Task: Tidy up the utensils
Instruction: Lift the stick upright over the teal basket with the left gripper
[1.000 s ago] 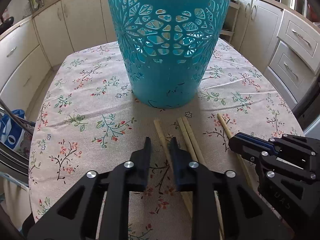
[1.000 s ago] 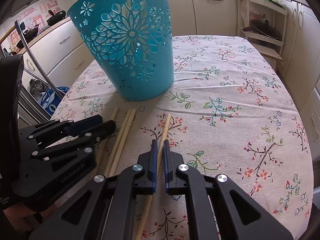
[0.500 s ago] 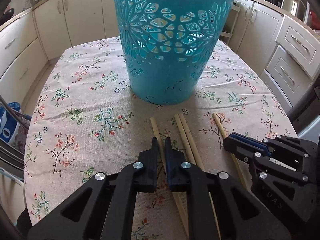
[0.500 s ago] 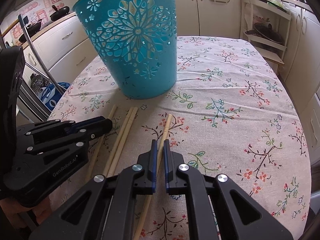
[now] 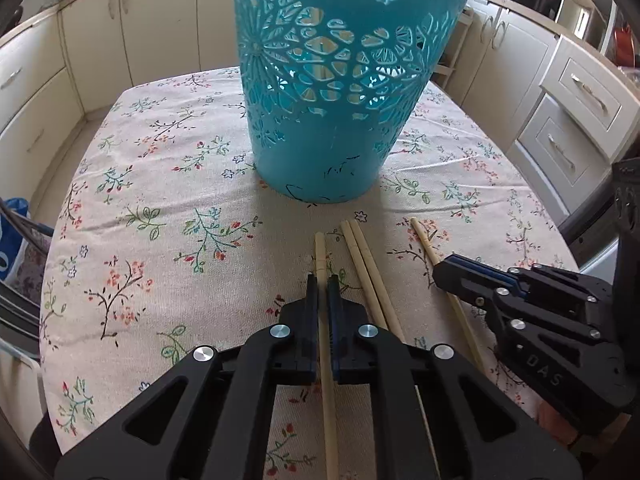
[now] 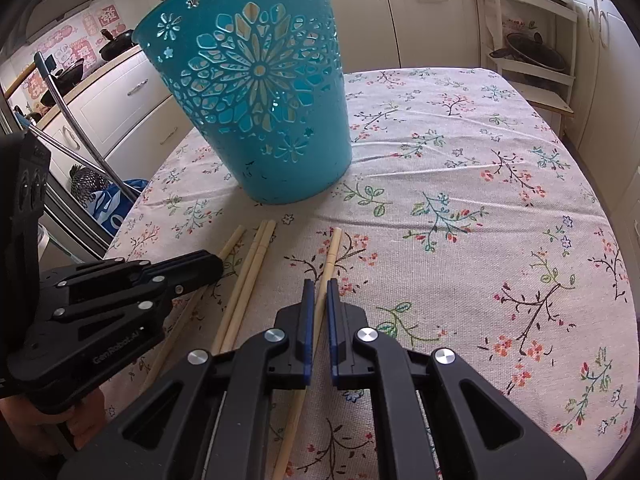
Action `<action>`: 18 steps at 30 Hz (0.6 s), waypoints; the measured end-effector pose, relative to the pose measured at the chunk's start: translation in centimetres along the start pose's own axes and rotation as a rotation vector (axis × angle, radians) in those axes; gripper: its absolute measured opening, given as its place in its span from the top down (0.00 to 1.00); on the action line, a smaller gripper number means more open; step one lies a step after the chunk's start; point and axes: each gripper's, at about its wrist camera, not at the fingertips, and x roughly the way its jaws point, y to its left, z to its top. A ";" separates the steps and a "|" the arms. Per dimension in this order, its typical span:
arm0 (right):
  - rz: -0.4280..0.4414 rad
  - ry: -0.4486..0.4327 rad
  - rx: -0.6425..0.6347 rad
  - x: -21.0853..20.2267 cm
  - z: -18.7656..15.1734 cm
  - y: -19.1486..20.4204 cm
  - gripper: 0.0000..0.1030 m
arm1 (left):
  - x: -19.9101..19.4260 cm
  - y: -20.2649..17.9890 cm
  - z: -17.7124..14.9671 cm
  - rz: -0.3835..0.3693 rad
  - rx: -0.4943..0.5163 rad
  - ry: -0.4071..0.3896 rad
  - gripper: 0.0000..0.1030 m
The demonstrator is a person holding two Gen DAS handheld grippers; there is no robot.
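Left gripper point(image 5: 322, 286) is pinched tight on the leftmost chopstick point(image 5: 320, 248), right gripper point(image 6: 320, 292) clamped on the rightmost chopstick point(image 6: 333, 246). Two more chopsticks point(image 5: 360, 252) lie touching between them on the flowered tablecloth point(image 5: 160, 240), just before the upright teal basket point(image 5: 332, 80).

Left tongs point(image 5: 323, 286) and right tongs point(image 6: 320, 290) both clamped.

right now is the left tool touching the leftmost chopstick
Touching. The left wrist view shows the left tool shut on the leftmost chopstick, which runs between its pads with no gap either side.
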 end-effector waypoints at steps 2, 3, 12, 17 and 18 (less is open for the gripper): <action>-0.008 -0.002 -0.007 0.0 0.0 0.1 0.93 | -0.8 0.1 -0.1 -0.013 -0.009 -0.021 0.96; -0.011 -0.002 -0.009 0.0 0.0 0.2 0.93 | -1.3 0.1 -0.1 -0.022 -0.013 -0.035 0.96; -0.024 -0.003 -0.018 0.1 -0.1 0.7 0.93 | -8.6 1.0 1.6 -0.118 -0.052 -0.233 0.96; -0.018 -0.004 -0.010 0.1 -0.1 0.7 0.93 | -12.7 0.6 4.3 -0.141 -0.052 -0.370 0.96; -0.017 -0.004 -0.009 0.0 -0.1 0.7 0.93 | -13.6 0.4 5.1 -0.143 -0.049 -0.401 0.96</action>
